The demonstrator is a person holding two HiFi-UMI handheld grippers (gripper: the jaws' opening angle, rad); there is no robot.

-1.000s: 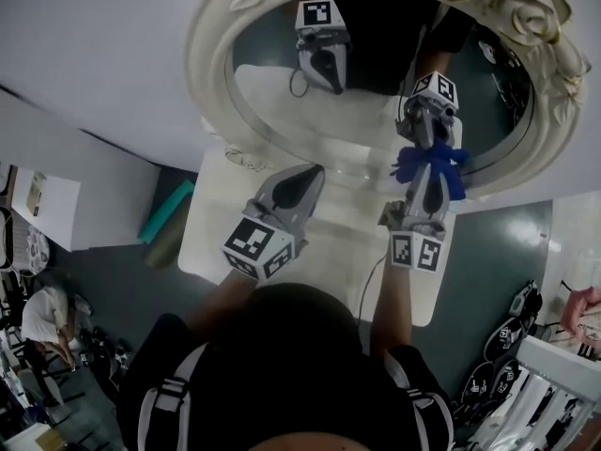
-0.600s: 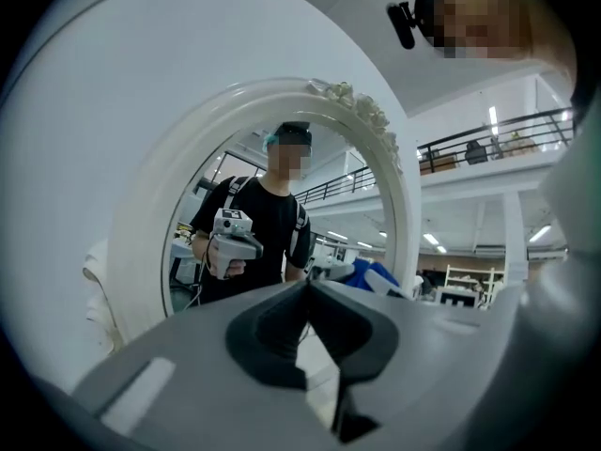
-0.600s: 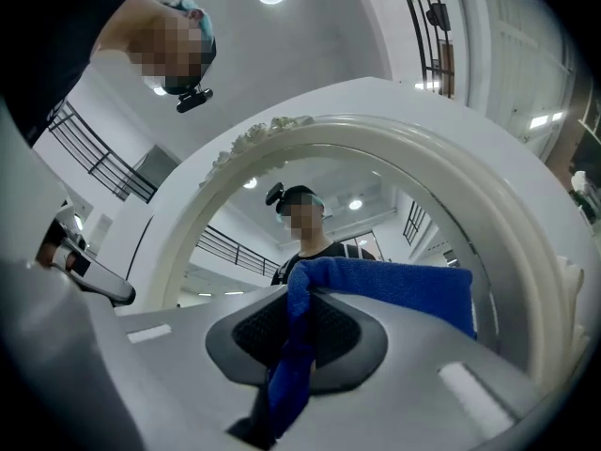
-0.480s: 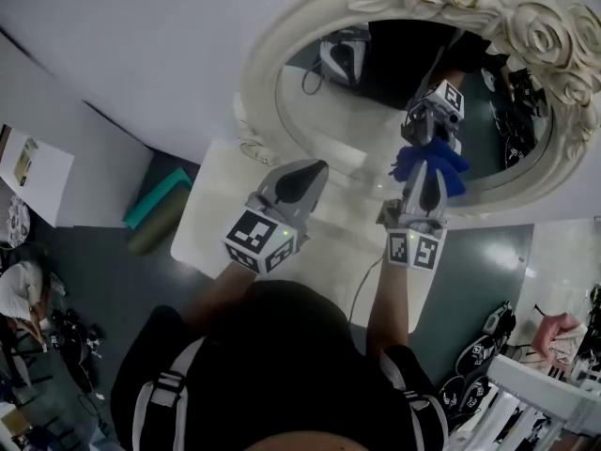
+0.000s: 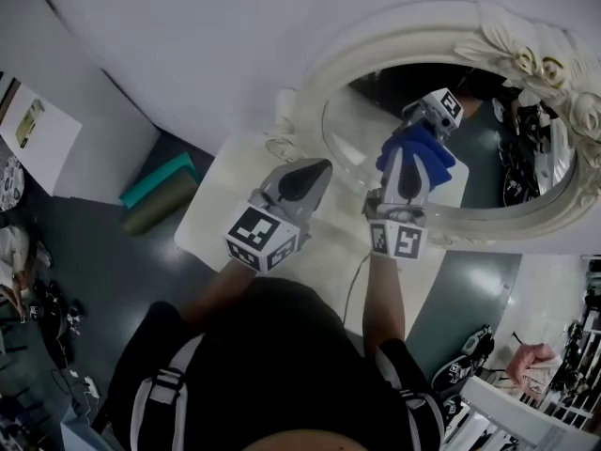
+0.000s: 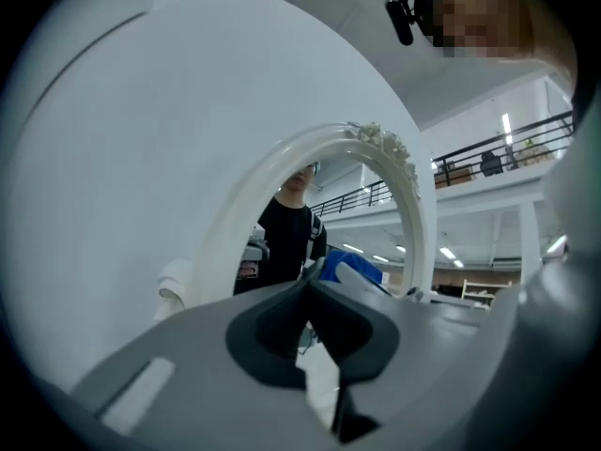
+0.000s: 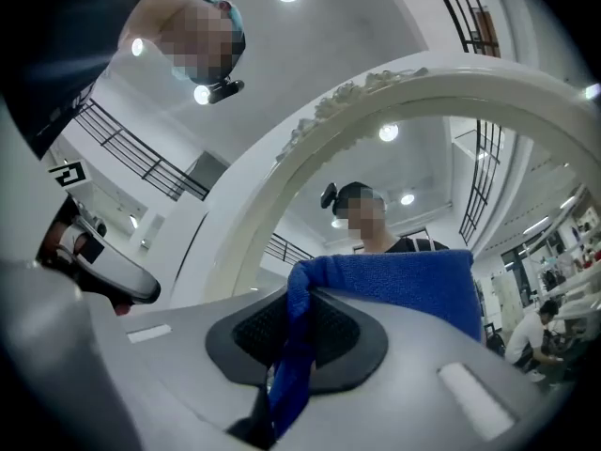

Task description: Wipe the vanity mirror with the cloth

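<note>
The oval vanity mirror in its cream rose-carved frame stands on a white table. My right gripper is shut on a blue cloth, which it holds against the lower left of the glass, where its reflection meets it. In the right gripper view the cloth hangs down between the jaws of the right gripper, with the frame arching above. My left gripper is shut on nothing, over the table in front of the frame's left side. Its view shows the left gripper pointed at the frame.
A cable trails over the table's front. On the dark floor to the left lie a teal roll and an olive one. A white board stands at far left. Racks and a person are at lower right.
The right gripper has carried the cloth up and to the left across the glass. The left gripper has stayed shut over the table. The head view has swung left.
</note>
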